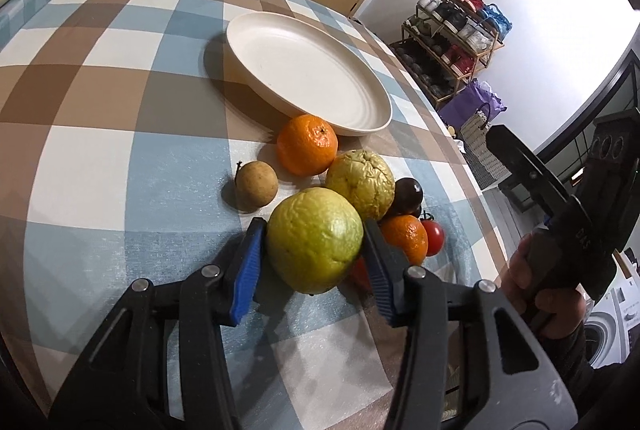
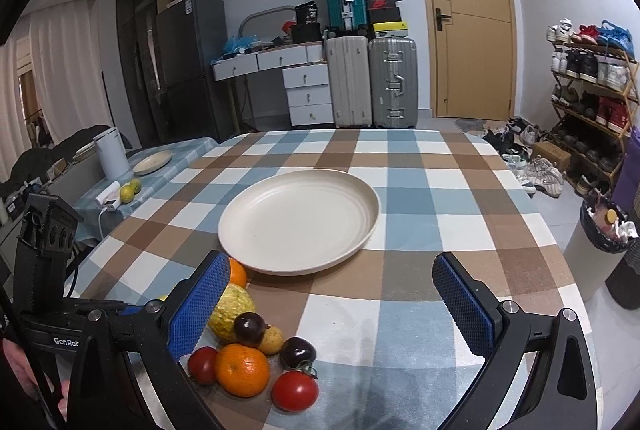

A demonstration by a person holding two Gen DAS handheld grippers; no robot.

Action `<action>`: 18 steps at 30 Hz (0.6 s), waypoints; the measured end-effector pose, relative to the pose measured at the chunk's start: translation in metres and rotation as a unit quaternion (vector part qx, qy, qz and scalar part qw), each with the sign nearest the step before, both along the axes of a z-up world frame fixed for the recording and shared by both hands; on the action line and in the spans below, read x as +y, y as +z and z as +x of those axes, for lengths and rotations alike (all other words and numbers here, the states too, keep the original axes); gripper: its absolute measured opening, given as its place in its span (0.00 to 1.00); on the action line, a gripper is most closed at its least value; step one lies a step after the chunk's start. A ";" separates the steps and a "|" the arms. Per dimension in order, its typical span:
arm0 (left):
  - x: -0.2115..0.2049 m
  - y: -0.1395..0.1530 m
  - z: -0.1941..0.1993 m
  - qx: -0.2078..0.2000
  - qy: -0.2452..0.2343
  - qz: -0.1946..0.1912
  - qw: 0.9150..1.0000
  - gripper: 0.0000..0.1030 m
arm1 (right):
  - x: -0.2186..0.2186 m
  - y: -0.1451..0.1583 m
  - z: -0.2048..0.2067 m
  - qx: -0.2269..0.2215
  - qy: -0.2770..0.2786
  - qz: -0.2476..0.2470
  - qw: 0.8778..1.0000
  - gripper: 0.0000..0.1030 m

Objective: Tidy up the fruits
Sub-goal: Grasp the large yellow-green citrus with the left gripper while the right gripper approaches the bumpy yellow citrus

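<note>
The left gripper (image 1: 314, 242) has its jaws drawn in around the green guava (image 1: 314, 238); the blue pads sit against the fruit's left and right flanks, so it looks gripped, low in the middle of the left wrist view. Whether the fruit has left the desk (image 1: 100, 77) cannot be told. From those jaws the cream plate (image 1: 304, 69) lies straight ahead, up the frame and a little right, with nothing on it. Between the two sit the tangerine (image 1: 307, 145), just at the plate's near rim, and a wrinkled yellow guava (image 1: 360, 181) touching the gripped one on its upper right. A small brown fruit (image 1: 256, 183) stands apart to the left. So the carry probably has to go up and over that cluster, not through it.

The right gripper (image 2: 332, 306) hangs with its jaws wide and nothing between them, over the desk in the lower middle of its own view, the fruit pile at its lower left. The left hand is the nearer one.
</note>
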State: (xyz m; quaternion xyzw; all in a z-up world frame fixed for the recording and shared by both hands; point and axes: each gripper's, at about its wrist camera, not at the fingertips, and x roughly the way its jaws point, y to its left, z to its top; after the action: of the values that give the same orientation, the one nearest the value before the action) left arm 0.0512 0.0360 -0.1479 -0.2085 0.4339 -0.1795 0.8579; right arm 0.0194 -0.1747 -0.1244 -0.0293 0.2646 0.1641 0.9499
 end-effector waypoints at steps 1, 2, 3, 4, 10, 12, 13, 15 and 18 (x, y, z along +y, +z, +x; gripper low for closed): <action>0.002 0.001 -0.001 -0.003 0.001 0.001 1.000 0.44 | 0.002 0.000 0.001 0.003 0.006 0.004 1.000 1.00; 0.005 0.003 -0.002 -0.006 0.002 0.001 1.000 0.44 | 0.003 0.000 0.001 0.009 0.014 0.010 1.000 1.00; 0.007 0.004 -0.001 -0.008 0.002 0.000 1.000 0.44 | 0.005 0.000 0.001 0.015 0.026 0.016 0.999 1.00; 0.009 0.005 -0.003 -0.012 0.003 0.000 1.000 0.44 | 0.006 0.000 0.001 0.022 0.036 0.024 0.999 1.00; 0.025 0.018 -0.009 -0.033 0.015 0.009 0.999 0.44 | 0.027 0.000 0.008 0.060 0.108 0.031 0.992 1.00; 0.030 0.021 -0.015 -0.042 0.022 0.013 0.999 0.44 | 0.035 0.001 0.011 0.082 0.129 0.031 0.988 1.00; 0.035 0.024 -0.015 -0.045 0.025 0.014 0.999 0.44 | 0.041 0.001 0.013 0.091 0.141 0.023 0.986 1.00; 0.038 0.026 -0.018 -0.049 0.030 0.020 0.998 0.44 | 0.052 0.001 0.017 0.111 0.161 0.002 0.981 1.00; 0.047 0.028 -0.020 -0.051 0.038 0.023 0.998 0.44 | 0.070 -0.004 0.022 0.140 0.189 -0.045 0.971 1.00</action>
State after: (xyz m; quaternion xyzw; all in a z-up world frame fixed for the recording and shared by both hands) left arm 0.0309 0.0831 -0.1204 -0.1961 0.3856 -0.1469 0.8895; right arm 0.0418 -0.1044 -0.1283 -0.0979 0.3916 0.3308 0.8530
